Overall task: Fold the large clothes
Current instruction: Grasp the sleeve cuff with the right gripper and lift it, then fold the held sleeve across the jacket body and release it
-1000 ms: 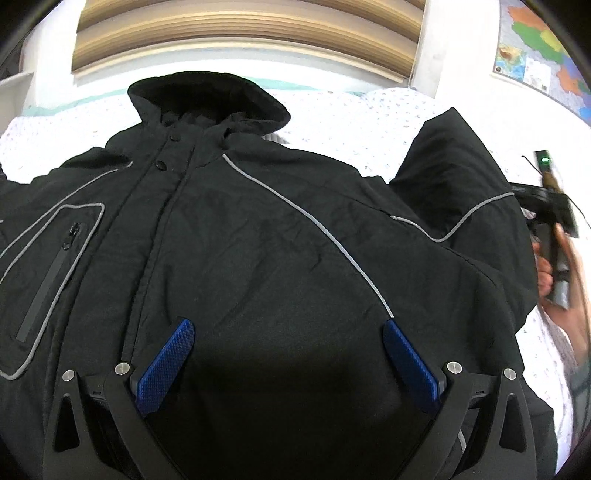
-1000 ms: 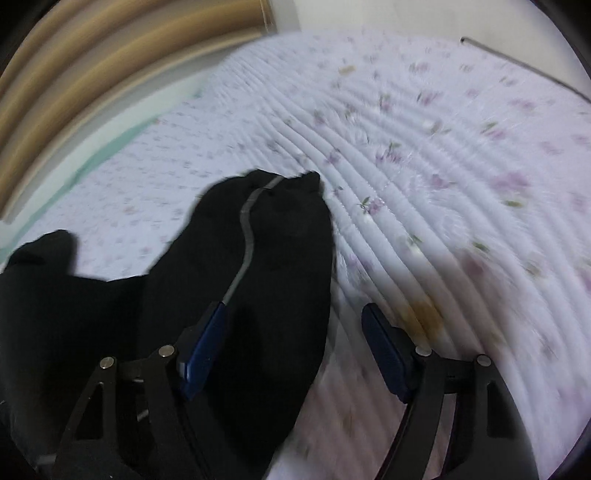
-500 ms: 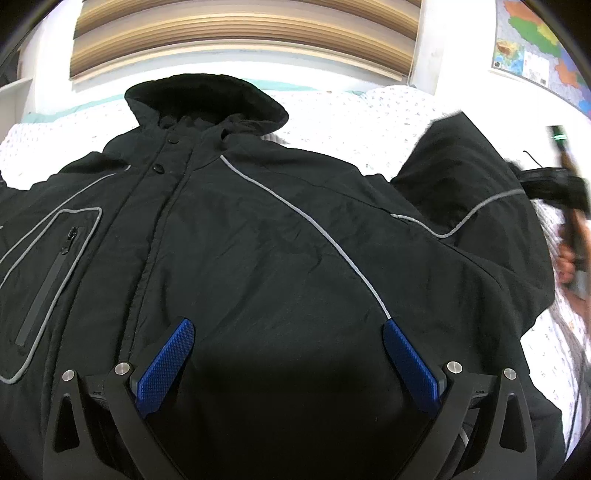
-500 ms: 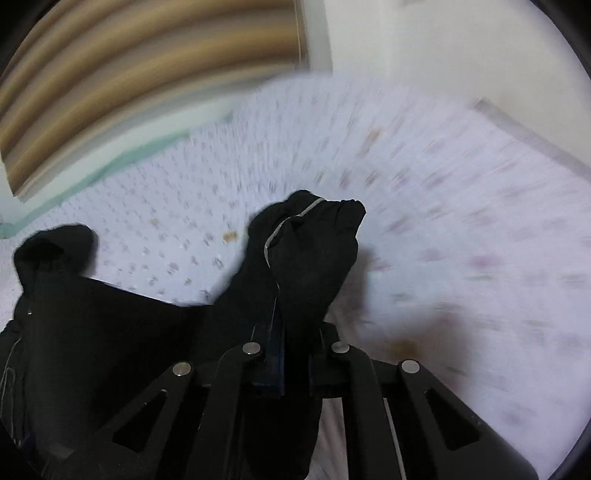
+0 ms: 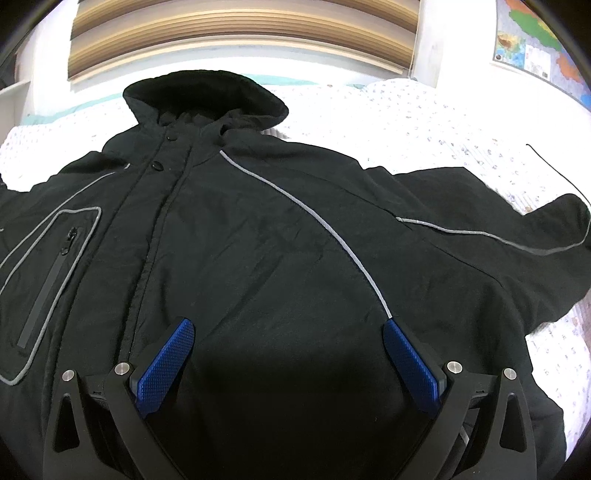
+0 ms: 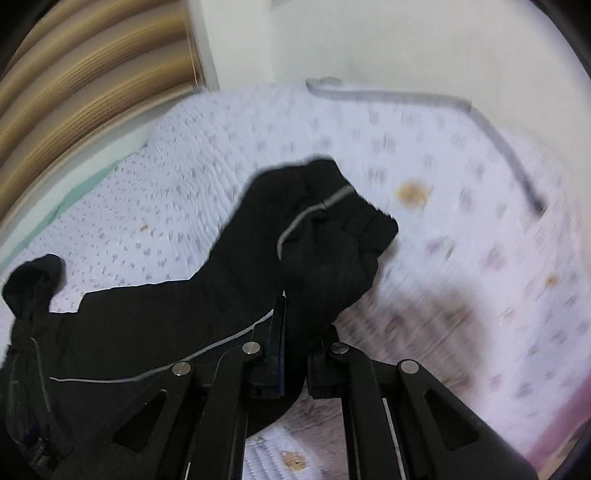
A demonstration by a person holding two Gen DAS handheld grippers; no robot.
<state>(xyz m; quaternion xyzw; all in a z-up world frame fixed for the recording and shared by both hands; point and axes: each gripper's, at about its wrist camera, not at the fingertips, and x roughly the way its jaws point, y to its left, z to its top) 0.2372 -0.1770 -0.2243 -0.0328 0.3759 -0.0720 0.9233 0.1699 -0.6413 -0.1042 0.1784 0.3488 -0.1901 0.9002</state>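
Observation:
A black hooded jacket (image 5: 258,240) with grey piping lies face up on a bed with a white floral cover (image 5: 424,122). My left gripper (image 5: 288,354) is open, hovering low over the jacket's chest, holding nothing. The jacket's right sleeve (image 5: 498,229) stretches out to the right. In the right wrist view my right gripper (image 6: 293,354) is shut on that sleeve (image 6: 325,251) near the cuff and holds it lifted off the bed; the cuff end bunches beyond the jaws. The hood (image 6: 33,284) shows at far left.
A window blind (image 5: 240,33) runs behind the bed's head. A map (image 5: 532,40) hangs on the right wall. A thin dark cable (image 6: 498,125) lies on the cover (image 6: 480,295) near the far edge, also seen in the left wrist view (image 5: 557,173).
My right gripper closed on the sleeve and has carried it outward to the right, straightening the sleeve away from the body. The left gripper has stayed in place, open.

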